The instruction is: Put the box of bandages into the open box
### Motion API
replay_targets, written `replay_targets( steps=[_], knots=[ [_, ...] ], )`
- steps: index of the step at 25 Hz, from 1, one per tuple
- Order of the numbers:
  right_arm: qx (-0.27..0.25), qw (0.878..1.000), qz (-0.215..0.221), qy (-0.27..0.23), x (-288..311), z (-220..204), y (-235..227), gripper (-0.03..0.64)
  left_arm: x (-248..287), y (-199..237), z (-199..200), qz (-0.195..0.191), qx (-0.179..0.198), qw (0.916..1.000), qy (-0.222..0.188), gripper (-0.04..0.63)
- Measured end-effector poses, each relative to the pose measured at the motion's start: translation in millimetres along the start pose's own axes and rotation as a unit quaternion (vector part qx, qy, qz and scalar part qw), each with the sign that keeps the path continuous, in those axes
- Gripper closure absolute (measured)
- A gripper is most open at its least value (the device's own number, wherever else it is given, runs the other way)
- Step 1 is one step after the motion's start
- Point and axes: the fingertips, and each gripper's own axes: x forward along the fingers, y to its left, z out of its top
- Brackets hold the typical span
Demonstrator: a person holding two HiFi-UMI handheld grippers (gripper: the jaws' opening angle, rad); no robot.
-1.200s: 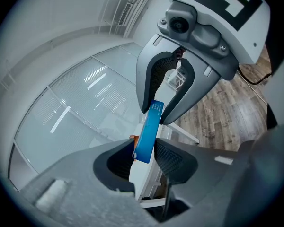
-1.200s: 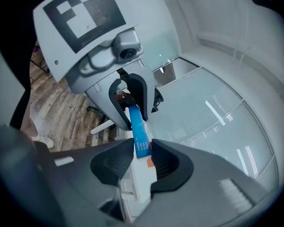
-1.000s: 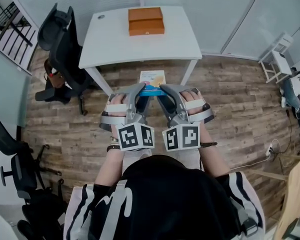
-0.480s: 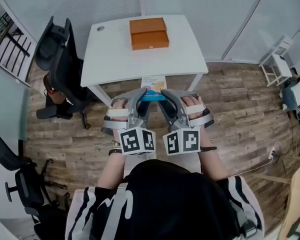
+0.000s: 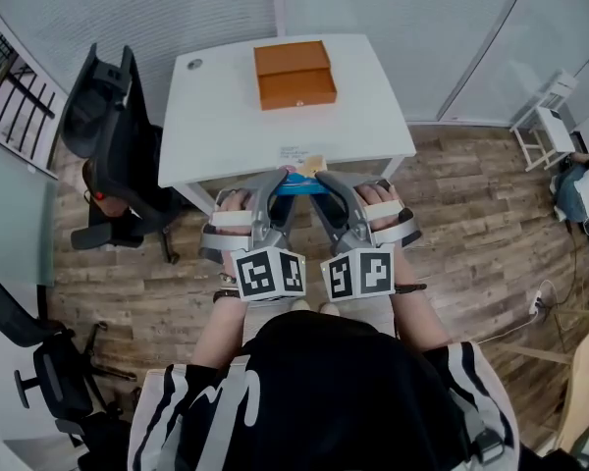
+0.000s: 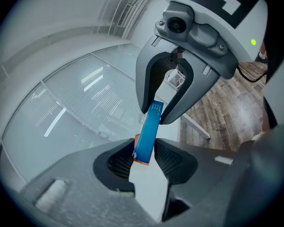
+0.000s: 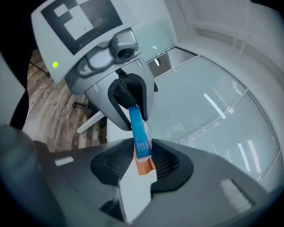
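Clamping the bandage box [image 5: 299, 187] with my left gripper [image 5: 283, 183] and right gripper [image 5: 320, 181], orange box [image 5: 294, 74] far on the table [image 5: 221, 111].

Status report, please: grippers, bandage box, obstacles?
Left gripper, right gripper: both shut on flat blue-edged bandage box. Box airborne at white table's front edge. Open orange box on table, way clear.

The person wears a black top [image 5: 324, 391] with white stripes along both sleeves [image 5: 182, 400] and a dark band [image 5: 223, 295] on each wrist. The left gripper [image 5: 279, 186] and right gripper [image 5: 324, 186] each have a curved grey shell and dark ribbed jaws. Behind the jaws is a white strap [image 5: 231, 220], and farther back a white cube [image 5: 268, 273] with black square markers. A green light [image 6: 253, 42] glows beside the lens housing [image 6: 176, 25].
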Motion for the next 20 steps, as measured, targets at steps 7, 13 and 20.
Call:
replay_targets(
  steps=[7,13,20],
  knots=[
    [-0.002,1.000,0.002,-0.003,16,-8,-12,0.502,18,11,-2,0.002,-0.005,1.0000,0.003,0.463],
    [0.000,1.000,0.004,-0.005,26,-11,-17,0.502,28,17,-5,0.002,-0.006,1.0000,0.006,0.463],
    [0.002,1.000,0.005,-0.002,30,-7,-12,0.502,27,15,-12,-0.003,-0.006,1.0000,-0.001,0.463]
  ],
)
